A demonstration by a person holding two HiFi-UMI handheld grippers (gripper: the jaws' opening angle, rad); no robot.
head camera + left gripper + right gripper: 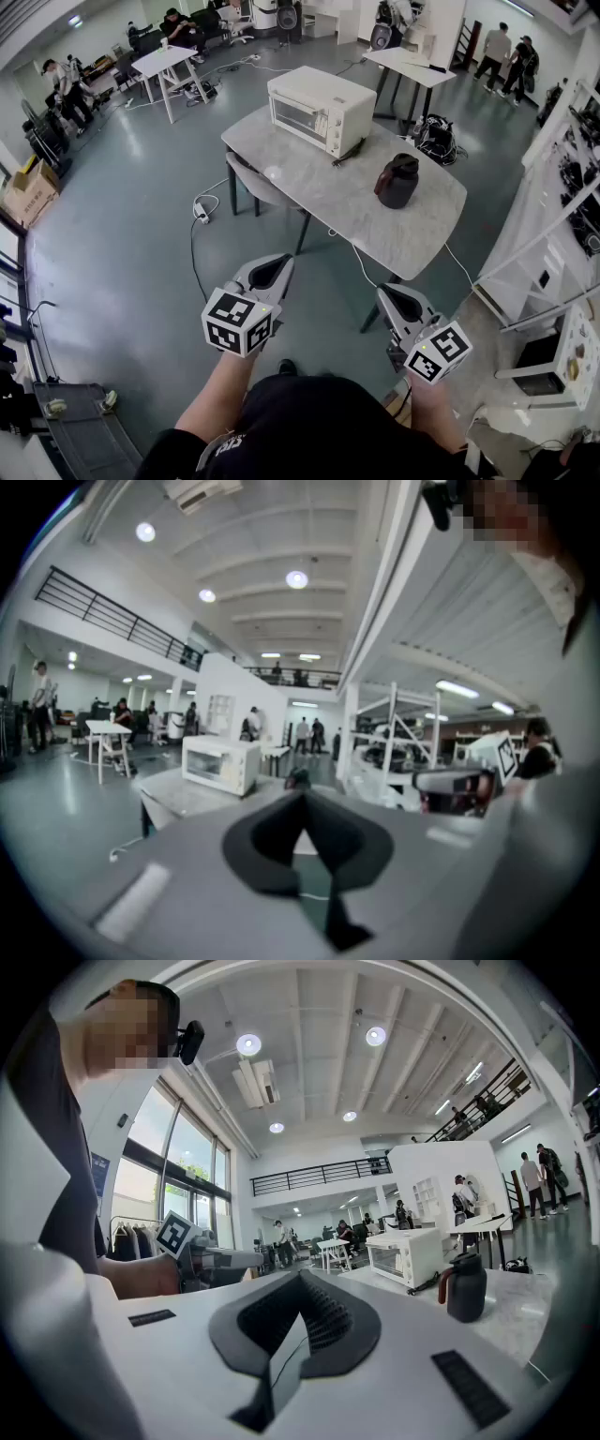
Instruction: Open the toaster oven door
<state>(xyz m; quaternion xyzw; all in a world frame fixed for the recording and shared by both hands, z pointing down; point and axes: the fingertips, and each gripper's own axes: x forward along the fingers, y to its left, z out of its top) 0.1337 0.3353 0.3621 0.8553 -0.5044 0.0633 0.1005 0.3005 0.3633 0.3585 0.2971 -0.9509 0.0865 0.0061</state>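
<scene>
Left gripper and right gripper hung close in, both clenched on nothing, square markers on their cubes. The toaster oven stood well beyond them at the far end of the table, door closed, dark jug nearby.

Cream toaster oven, dark jug

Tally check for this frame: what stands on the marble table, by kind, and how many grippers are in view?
Toaster oven: 1
Dark jug: 1
Grippers: 2 (left gripper, right gripper), both held short of the table
Total: 4
</scene>
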